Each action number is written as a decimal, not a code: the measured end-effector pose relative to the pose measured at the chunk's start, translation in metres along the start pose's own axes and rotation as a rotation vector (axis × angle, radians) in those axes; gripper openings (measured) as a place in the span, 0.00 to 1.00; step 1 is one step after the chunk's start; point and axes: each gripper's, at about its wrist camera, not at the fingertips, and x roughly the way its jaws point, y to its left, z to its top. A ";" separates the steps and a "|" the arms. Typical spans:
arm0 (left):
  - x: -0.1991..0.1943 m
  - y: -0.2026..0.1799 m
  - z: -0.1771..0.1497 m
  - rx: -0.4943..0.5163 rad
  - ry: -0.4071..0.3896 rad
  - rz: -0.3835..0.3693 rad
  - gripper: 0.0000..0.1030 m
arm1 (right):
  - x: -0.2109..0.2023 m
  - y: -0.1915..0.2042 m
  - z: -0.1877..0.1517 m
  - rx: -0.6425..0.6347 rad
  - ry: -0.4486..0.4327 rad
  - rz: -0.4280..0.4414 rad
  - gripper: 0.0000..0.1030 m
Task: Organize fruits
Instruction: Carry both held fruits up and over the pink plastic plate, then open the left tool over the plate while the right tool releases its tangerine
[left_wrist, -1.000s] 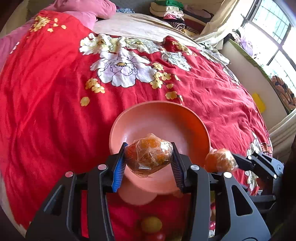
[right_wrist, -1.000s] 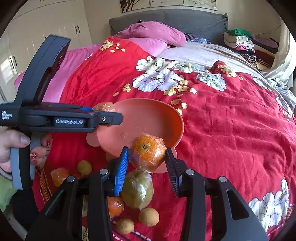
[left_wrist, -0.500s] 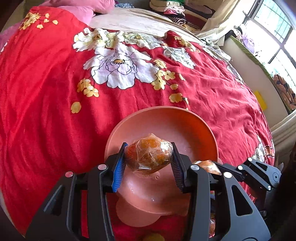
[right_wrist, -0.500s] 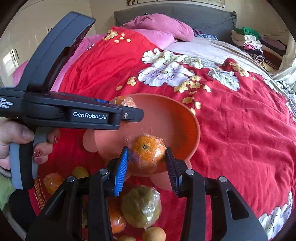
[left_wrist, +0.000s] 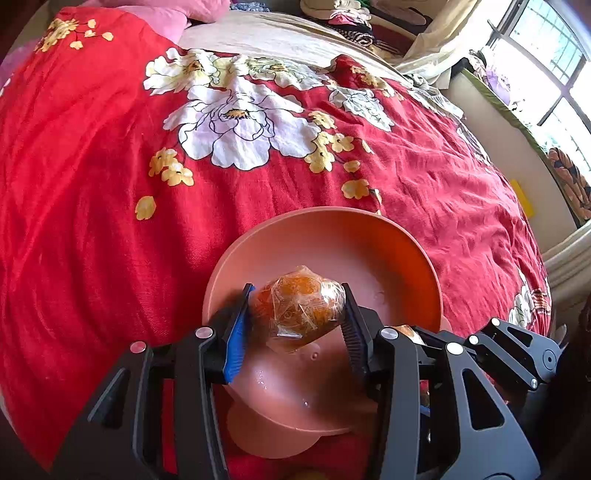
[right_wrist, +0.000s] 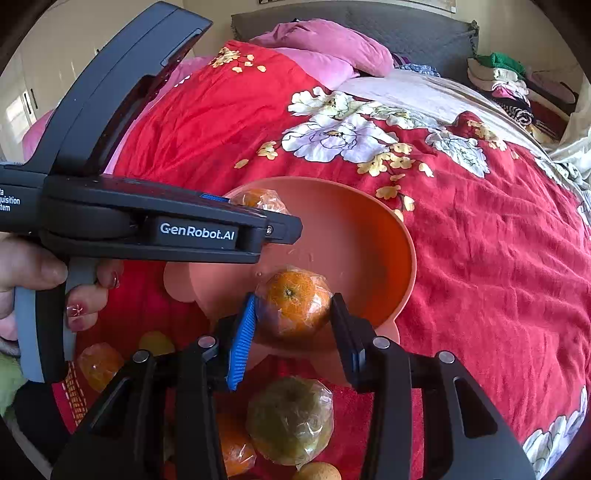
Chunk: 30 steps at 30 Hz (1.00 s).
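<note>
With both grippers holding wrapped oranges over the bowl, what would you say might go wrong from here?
1. The pink bowl sits tilted on the soft red bedspread; a dropped fruit might tip it or roll out.
2. The left gripper and right gripper are close together over the bowl and may collide.
3. The loose plastic wrap on the left orange and right orange could cling to a pad at release.

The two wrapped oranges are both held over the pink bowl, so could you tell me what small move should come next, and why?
Probably open both claws. The left claw and right claw each grip a wrapped orange just above the empty pink bowl, so releasing should drop both in, while other fruit waits on the bedspread.
</note>
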 end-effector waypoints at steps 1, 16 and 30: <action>0.000 0.000 0.000 0.002 0.001 0.003 0.36 | -0.002 0.001 0.000 -0.005 -0.008 -0.005 0.40; 0.002 -0.004 -0.001 0.004 0.005 0.015 0.38 | -0.033 -0.003 -0.007 0.014 -0.056 -0.038 0.62; -0.012 -0.005 -0.001 -0.003 -0.028 0.023 0.49 | -0.042 -0.001 -0.008 0.020 -0.071 -0.065 0.74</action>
